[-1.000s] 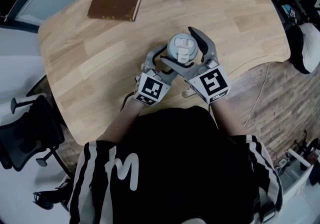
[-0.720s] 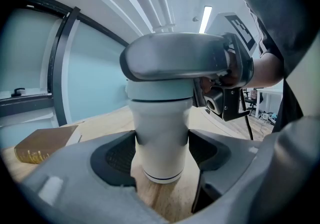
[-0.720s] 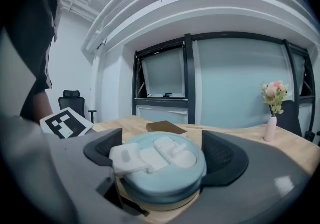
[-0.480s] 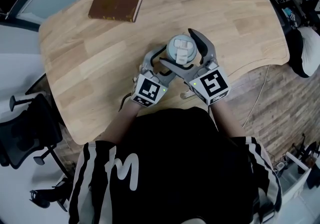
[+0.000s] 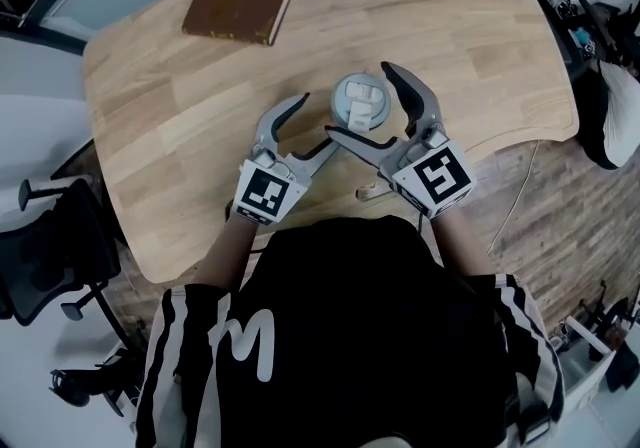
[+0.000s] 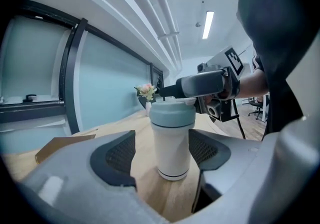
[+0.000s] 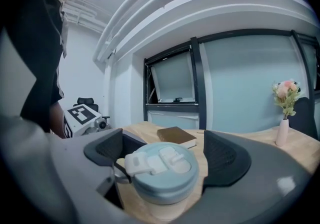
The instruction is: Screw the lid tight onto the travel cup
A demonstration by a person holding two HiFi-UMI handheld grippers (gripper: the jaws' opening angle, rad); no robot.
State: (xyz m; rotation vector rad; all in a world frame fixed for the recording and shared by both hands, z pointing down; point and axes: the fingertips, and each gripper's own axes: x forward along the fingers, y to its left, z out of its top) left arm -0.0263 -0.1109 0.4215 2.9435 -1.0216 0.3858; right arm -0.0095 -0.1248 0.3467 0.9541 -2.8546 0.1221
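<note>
Lid on the cup, neither gripper gripping.
The left gripper (image 5: 314,120) is open, just short of the travel cup (image 6: 172,143). The right gripper (image 5: 360,101) is also open, its jaws flanking the lid (image 7: 162,168) without pressing. The cup stands upright on the wooden table (image 5: 200,116); screwing looks finished, though tightness is unverifiable.

left tongs (image 5: 318,119): jaws held wide apart, nothing gripped, aimed up-right in the head view | right tongs (image 5: 358,99): jaws spread, pads pressed on nothing, aimed up-left | left forearm (image 5: 222,248) and right forearm (image 5: 458,236): bare, angled inward
</note>
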